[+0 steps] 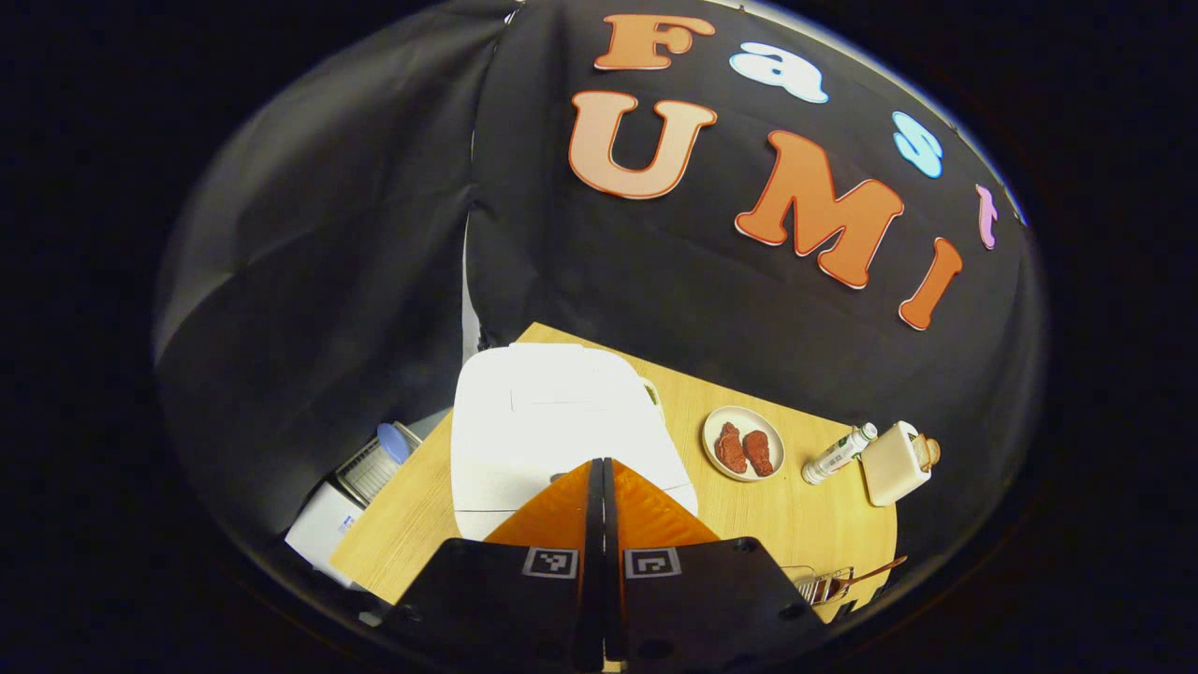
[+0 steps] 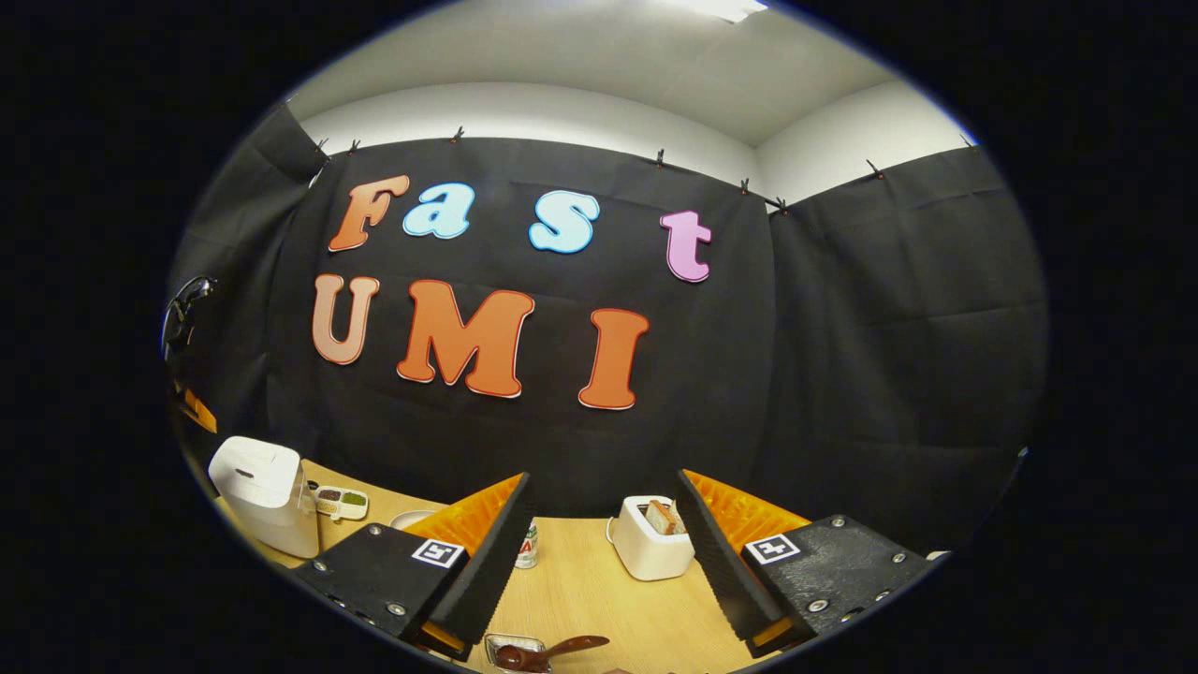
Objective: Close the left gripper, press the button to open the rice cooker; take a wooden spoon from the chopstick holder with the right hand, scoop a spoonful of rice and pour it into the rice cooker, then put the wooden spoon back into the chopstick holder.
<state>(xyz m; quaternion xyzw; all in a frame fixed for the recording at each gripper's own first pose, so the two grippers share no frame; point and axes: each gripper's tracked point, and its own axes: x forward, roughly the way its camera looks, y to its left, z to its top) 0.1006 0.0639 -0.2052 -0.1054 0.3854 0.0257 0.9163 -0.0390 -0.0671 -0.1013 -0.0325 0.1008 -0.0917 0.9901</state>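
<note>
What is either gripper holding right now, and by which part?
Nothing. The left gripper is shut on air above the rice cooker; the right gripper is open and empty.

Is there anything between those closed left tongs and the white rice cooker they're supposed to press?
Nothing visible. In the left gripper view the left tongs, fingers shut together, hang right over the rice cooker, whose lid is still down. The plate and bottle sit off to the side on the table.
</note>
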